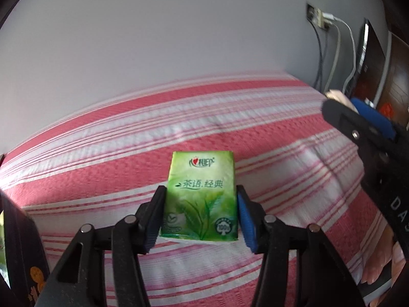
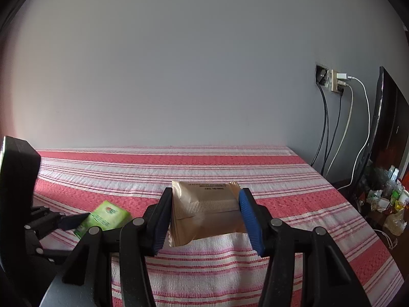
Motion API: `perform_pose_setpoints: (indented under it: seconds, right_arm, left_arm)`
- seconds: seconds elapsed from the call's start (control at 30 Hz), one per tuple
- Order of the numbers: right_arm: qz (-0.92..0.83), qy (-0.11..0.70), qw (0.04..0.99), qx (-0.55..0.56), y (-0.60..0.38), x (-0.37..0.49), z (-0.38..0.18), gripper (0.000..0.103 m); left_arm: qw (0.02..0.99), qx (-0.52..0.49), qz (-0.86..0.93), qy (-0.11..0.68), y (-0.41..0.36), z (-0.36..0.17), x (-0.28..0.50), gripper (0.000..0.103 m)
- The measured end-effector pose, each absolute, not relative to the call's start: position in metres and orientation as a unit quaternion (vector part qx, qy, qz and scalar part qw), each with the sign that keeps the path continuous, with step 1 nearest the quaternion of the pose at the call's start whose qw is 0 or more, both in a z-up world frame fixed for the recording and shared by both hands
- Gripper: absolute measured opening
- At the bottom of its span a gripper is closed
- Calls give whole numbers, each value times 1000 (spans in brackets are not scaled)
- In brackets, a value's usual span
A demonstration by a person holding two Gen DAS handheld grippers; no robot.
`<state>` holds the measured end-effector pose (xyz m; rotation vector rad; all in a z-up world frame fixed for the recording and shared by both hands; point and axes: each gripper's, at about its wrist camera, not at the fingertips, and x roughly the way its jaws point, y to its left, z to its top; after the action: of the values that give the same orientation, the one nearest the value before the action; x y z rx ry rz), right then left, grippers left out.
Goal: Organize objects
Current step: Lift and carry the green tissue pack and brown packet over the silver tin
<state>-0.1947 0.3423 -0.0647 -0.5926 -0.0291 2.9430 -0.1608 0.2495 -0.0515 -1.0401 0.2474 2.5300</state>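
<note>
A green tissue pack (image 1: 202, 168) lies on the pink-and-white striped bedspread (image 1: 102, 153). My left gripper (image 1: 201, 190) is shut on it, one pad pressed against each long side. From the right wrist view the same pack (image 2: 106, 216) shows at the lower left with a finger (image 2: 72, 221) of the left gripper against it. My right gripper (image 2: 206, 193) is shut on a tan snack packet (image 2: 204, 220), held just above the bedspread (image 2: 281, 174). In the left wrist view the right gripper (image 1: 342, 102) reaches in from the right, with only a corner of the packet showing.
A grey wall runs behind the bed. At the right are a wall socket (image 2: 332, 79) with hanging cables, a dark flat panel (image 2: 383, 128), and a cluttered low surface with bottles and bags (image 2: 386, 197). A dark box (image 1: 18, 250) stands at the left edge.
</note>
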Motion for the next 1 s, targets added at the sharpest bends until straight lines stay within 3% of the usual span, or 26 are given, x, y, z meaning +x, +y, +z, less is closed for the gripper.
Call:
perform_pose_setpoints:
  seconds: [0.37,1.0]
  right_arm:
    - [984,-12,58,-169,326,-184,-62,55]
    - [991,-11,10,-136,291,-167,-59,55]
  left_arm:
    - [113,-304,941,91,213,-36,-146,53]
    - [78,-239,967,47,165,-24,-111,53]
